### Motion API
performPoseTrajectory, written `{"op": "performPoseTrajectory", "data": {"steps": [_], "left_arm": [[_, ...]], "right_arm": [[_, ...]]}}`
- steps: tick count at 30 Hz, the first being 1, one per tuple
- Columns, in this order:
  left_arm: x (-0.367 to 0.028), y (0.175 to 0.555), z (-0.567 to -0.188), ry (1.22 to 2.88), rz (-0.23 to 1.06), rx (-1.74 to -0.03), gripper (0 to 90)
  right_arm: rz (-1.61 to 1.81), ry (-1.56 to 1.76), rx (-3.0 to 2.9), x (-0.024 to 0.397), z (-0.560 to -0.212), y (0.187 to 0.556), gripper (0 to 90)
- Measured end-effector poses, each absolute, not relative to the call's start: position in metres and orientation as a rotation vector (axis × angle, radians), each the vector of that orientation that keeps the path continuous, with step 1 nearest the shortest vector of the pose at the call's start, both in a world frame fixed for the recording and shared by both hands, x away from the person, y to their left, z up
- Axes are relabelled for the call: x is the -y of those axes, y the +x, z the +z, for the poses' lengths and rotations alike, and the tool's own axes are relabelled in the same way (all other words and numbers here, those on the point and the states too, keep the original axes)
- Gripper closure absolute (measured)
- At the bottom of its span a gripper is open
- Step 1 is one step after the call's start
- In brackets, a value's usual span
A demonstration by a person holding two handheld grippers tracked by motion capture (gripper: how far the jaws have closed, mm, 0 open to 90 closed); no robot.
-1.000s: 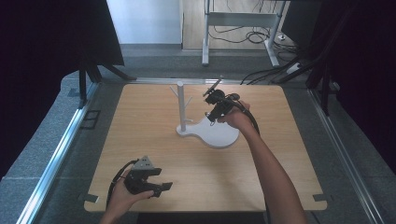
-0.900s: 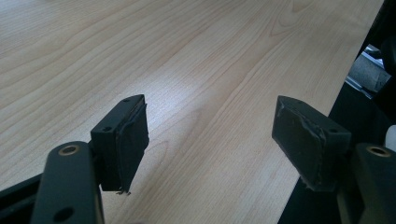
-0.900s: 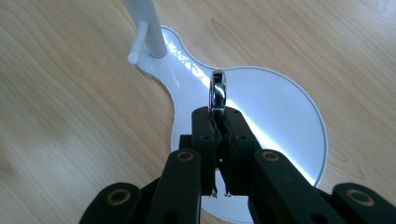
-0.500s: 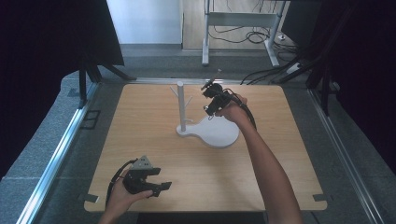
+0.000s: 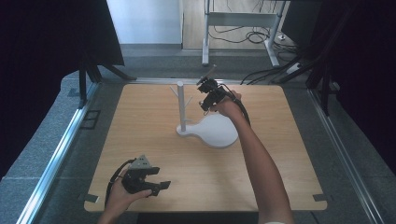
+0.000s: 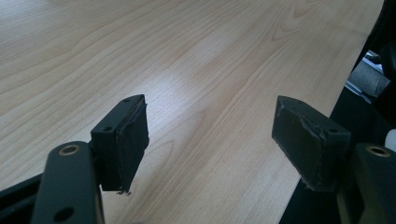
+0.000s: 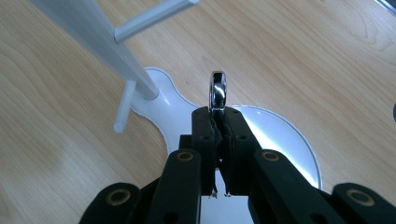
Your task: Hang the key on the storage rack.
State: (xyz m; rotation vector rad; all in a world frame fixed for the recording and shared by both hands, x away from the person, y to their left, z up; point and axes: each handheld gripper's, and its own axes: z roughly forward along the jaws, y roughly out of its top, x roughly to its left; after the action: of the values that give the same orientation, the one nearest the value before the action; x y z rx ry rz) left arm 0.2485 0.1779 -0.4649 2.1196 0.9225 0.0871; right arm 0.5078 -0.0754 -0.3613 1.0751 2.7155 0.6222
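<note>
Ring (image 7: pixel 218 90), probably metal, clamped in right tool (image 7: pixel 218 122) above white stand (image 7: pixel 275 135), left tool (image 6: pixel 210 135) apart.

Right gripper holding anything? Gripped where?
The right gripper is shut on a silver ring, pinching its lower edge; the rest stands up above the pads. The left gripper is open, empty.

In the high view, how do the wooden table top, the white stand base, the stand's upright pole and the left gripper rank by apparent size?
1. Wooden table top, by far the largest.
2. White stand base.
3. Left gripper and upright pole: they look about alike, and the gripper is nearer the camera, so I leave them unranked.
</note>
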Motion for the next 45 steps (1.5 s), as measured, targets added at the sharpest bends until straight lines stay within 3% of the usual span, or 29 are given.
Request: {"op": "performPoseTrajectory", "data": {"steps": [45], "left_arm": [[-0.178,0.248,-0.464,2.106,0.083,-0.920,27.6]], "right_arm": [[0.626,1.051,-2.675,0.045,-0.344,0.528,85.2]]}}
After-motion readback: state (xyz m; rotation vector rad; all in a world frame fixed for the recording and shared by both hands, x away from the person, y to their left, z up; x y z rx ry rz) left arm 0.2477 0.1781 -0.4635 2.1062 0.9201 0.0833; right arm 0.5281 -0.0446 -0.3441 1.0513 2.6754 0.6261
